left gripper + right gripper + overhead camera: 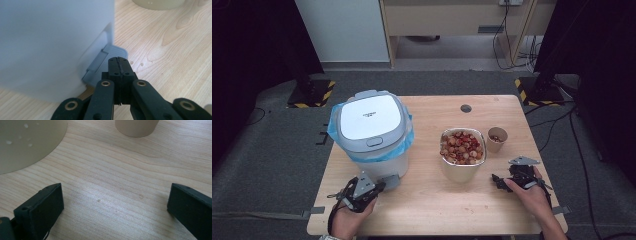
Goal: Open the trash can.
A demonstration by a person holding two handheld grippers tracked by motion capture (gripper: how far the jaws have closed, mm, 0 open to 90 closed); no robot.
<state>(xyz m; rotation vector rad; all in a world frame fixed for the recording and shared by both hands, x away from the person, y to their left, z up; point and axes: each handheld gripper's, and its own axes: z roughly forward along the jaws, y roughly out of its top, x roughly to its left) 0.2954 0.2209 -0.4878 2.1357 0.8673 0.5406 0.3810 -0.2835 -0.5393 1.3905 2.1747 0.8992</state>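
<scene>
A white pedal bin with a blue bag liner stands at the table's left, its lid down. Its grey pedal juts out at the base toward the front. My left gripper lies just in front of the pedal, held by a hand. In the left gripper view the jaws are shut with nothing between them, and the gripper sits right at the pedal, beside the bin's wall. My right gripper rests low at the front right. It stands open over bare wood.
A beige bowl of reddish, shell-like pieces stands mid-table, with a small paper cup to its right. Both lie just beyond the right gripper: the bowl, the cup. The wooden table has bare room along its front.
</scene>
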